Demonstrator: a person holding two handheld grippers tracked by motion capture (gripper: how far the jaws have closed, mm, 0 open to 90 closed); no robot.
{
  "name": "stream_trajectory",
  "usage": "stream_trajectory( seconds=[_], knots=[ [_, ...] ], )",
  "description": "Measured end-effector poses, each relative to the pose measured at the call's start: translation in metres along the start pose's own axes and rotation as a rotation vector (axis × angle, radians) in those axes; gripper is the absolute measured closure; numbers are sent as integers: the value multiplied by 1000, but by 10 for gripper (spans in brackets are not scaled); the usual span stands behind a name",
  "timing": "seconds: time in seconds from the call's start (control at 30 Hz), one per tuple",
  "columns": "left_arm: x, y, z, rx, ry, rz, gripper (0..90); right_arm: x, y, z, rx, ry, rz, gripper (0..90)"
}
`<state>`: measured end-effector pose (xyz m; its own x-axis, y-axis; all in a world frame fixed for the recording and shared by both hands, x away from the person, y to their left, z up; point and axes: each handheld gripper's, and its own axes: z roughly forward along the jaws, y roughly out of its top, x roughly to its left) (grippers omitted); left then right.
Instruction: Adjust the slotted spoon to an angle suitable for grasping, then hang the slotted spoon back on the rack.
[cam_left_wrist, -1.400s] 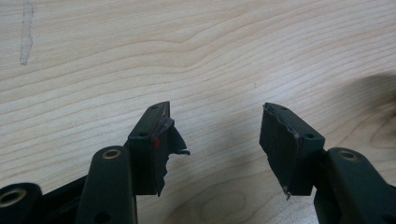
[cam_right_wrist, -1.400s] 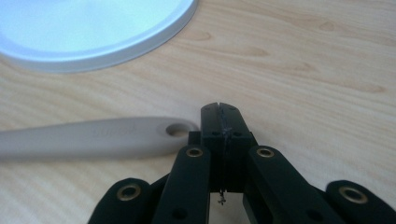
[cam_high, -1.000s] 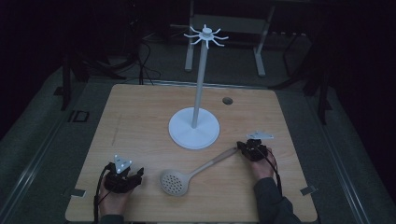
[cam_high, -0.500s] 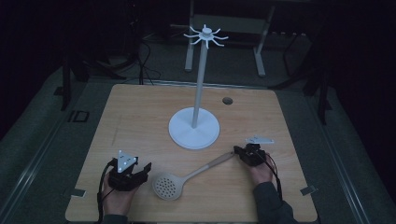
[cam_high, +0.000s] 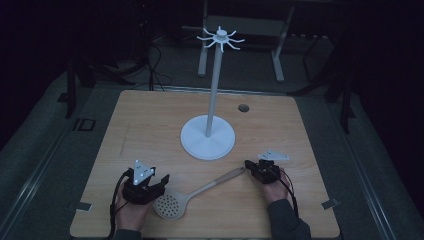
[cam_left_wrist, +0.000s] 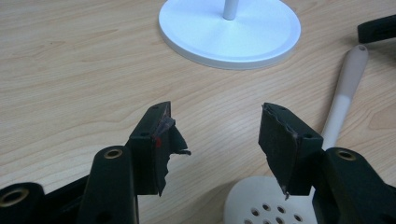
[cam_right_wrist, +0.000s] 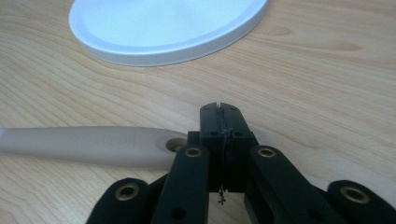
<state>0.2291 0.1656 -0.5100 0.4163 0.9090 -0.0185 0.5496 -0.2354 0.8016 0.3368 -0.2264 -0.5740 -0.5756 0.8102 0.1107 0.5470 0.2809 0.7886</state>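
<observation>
table (cam_high: 150, 125): light wood, small dark round hole (cam_high: 243, 108) near far edge.
stand (cam_high: 208, 136): white, round base mid-table, thin upright pole, ring of hook arms on top (cam_high: 220, 39).
skimmer (cam_high: 195, 194): pale slotted spoon, flat on table, near side of stand base. Perforated head (cam_high: 169, 206) toward left, handle running up-right to right gripper.
left gripper (cam_high: 159, 184): near-left of table, held in left hand (cam_high: 131, 212), grey three-cornered plate on top. Jaws spread wide, nothing between them. Left gripper view: skimmer head (cam_left_wrist: 261, 205) just under right-hand jaw, handle (cam_left_wrist: 343, 98) beyond it, stand base (cam_left_wrist: 229, 29) ahead.
right gripper (cam_high: 247, 165): near-right of table, held in right hand (cam_high: 274, 187). Jaws pressed together, nothing visibly pinched. Right gripper view: tip (cam_right_wrist: 219, 109) closed, holed end of skimmer handle (cam_right_wrist: 93, 145) lying just beside jaws on their left; touching or not, cannot tell.
stand vs skimmer: apart, bare wood between.
</observation>
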Motion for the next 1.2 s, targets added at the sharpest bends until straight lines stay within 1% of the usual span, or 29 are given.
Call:
stream_trajectory(
  seconds=[0.03,0.07,0.17,0.33,0.37,0.5,0.53,0.6,0.63,0.67,0.7,0.73,0.77,0.8,0.83,0.87,0.93,1.13,1.2],
  knots=[
    [0,0,0,1,0,1,448,-1,0,-4,-4,-22,-14,875],
    [1,-1,0,3,-1,2,448,-2,1,-6,-8,-29,-21,868],
    [1,-1,-1,1,2,-2,448,-4,1,-11,-16,-39,-21,860],
    [-1,0,-2,1,4,4,447,-9,1,-25,-38,-55,1,848],
    [-2,1,-3,4,2,12,447,-11,1,-28,-39,-60,1,840],
    [-4,5,-2,8,-7,30,442,-17,-4,-40,-27,-80,-14,814],
    [-5,7,-2,6,-11,31,443,-21,-8,-43,-16,-86,-17,800],
    [-6,8,-1,3,-15,31,443,-21,-8,-43,-16,-86,-17,800],
    [-7,11,2,1,-38,35,443,-23,-10,-45,-12,-86,-19,791],
    [-6,13,3,6,-51,40,443,-27,-15,-47,-14,-78,-13,765],
    [-7,14,5,8,-66,39,443,-28,-17,-48,-16,-76,-9,753],
    [-7,17,8,13,-83,47,444,-28,-18,-48,-21,-73,-1,726],
    [-7,17,8,13,-83,47,445,-28,-18,-48,-21,-73,-1,726],
    [-7,19,9,14,-87,56,446,-29,-19,-47,-24,-74,4,701],
    [-8,20,10,16,-92,60,446,-29,-19,-47,-24,-74,4,701],
    [-9,22,11,17,-96,67,449,-31,-20,-45,-21,-92,4,672],
    [-11,25,14,19,-104,79,452,-33,-22,-44,-20,-99,14,651],
    [-14,36,20,18,-115,95,457,-36,-23,-43,-32,-109,9,614],
    [-15,37,21,19,-116,95,458,-36,-23,-43,-34,-110,7,611]
  ],
)
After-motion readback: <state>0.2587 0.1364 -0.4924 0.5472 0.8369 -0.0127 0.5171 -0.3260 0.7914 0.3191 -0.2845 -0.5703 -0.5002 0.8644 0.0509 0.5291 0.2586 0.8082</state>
